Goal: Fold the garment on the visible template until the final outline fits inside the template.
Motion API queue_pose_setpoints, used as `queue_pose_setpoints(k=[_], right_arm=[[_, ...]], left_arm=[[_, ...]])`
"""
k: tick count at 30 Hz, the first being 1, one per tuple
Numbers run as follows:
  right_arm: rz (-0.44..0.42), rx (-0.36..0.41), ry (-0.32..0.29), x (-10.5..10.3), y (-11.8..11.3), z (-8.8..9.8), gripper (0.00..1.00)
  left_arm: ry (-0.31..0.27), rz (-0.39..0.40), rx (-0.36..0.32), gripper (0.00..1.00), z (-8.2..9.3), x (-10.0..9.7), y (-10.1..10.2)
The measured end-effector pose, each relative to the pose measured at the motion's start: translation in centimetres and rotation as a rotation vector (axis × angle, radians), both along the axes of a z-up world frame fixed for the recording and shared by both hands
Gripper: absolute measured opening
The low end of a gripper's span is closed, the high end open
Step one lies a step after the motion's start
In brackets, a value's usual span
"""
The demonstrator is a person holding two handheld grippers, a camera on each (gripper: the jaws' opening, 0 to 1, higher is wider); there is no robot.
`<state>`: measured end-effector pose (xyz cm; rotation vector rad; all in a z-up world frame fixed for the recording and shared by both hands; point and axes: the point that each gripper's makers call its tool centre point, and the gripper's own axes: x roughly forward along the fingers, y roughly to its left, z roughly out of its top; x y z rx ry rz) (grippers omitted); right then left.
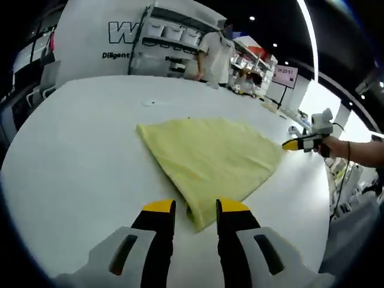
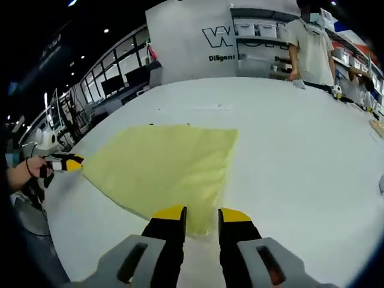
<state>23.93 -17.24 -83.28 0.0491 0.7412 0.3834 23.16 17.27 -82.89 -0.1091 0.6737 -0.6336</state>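
A pale yellow garment (image 1: 207, 159) lies folded flat on the white table (image 1: 78, 156). It forms a rough wedge with its narrow corner toward my left gripper (image 1: 196, 207). That gripper is open, and the garment's near corner lies in the gap between its yellow-tipped jaws. My right gripper (image 1: 292, 144), held by a hand, sits at the garment's right corner. In the right gripper view the garment (image 2: 162, 162) spreads ahead of my right gripper (image 2: 202, 214), which is open at the cloth's near edge. The left gripper (image 2: 75, 162) is at the garment's left corner.
A person (image 1: 213, 54) stands at the table's far edge by white shelving (image 1: 174, 33). A faint small mark (image 1: 150, 103) lies on the table beyond the garment. The table edge curves close on the right (image 1: 324, 198), with clutter beyond it.
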Motion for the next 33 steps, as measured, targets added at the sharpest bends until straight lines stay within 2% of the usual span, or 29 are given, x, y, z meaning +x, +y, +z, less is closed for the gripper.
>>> queue_pose_setpoints(k=[5, 9, 10, 16, 18, 21, 23, 24, 26, 27, 29, 30, 32, 33], right_arm=[[0.006, 0.046, 0.033, -0.6, 0.7, -0.2, 0.12], [0.024, 0.044, 0.047, -0.9, 1.1, -0.5, 0.03], [0.025, 0.043, 0.048, -1.0, 1.1, -0.6, 0.0], [0.026, -0.006, 0.055, -1.4, 0.8, -0.8, 0.0], [0.018, 0.003, 0.057, -1.5, 0.8, -0.9, 0.0], [0.005, -0.05, 0.038, -1.6, 0.0, -0.8, 0.0], [-0.001, -0.071, 0.046, -1.7, -0.1, -1.0, 0.0], [0.001, -0.066, 0.052, -1.8, 0.2, -1.0, 0.0], [-0.002, -0.073, 0.058, -2.0, 0.6, -1.3, 0.0], [0.025, -0.11, 0.043, -2.1, 0.7, -1.4, 0.0], [0.033, -0.105, 0.021, -2.2, 1.3, -0.9, 0.0], [0.039, -0.109, 0.011, -2.2, 1.4, -0.8, 0.0], [0.029, -0.089, -0.008, -2.2, 1.4, -0.3, 0.0], [-0.009, -0.085, -0.011, -2.4, 0.9, 0.0, 0.02]], left_arm=[[0.03, -0.01, -0.033, 0.15, -0.7, -0.4, -0.8], [0.038, -0.009, -0.033, 0.0, -0.8, -0.2, -0.5], [0.036, -0.004, -0.028, 0.0, -0.9, -0.1, -0.3], [0.044, 0.012, -0.034, 0.0, -0.6, -0.6, 0.6], [-0.005, 0.0, 0.036, 0.0, -0.6, -0.4, 1.4], [-0.008, -0.008, 0.083, 0.0, -0.4, -1.3, 1.9], [-0.047, -0.019, 0.119, 0.0, -0.2, -1.2, 2.4], [-0.059, -0.039, 0.169, 0.0, -0.6, -1.5, 3.0], [-0.008, 0.018, 0.095, 0.0, -0.5, -1.9, 2.8], [-0.024, 0.03, 0.102, 0.0, -0.5, -1.8, 2.9], [-0.059, -0.018, 0.118, 0.01, -0.3, -2.2, 2.1], [-0.054, -0.018, 0.106, 0.01, -0.2, -2.3, 1.9], [-0.067, -0.01, 0.111, 0.02, -0.1, -1.9, 2.2], [-0.077, 0.004, 0.116, 0.03, 0.1, -2.0, 2.6]])
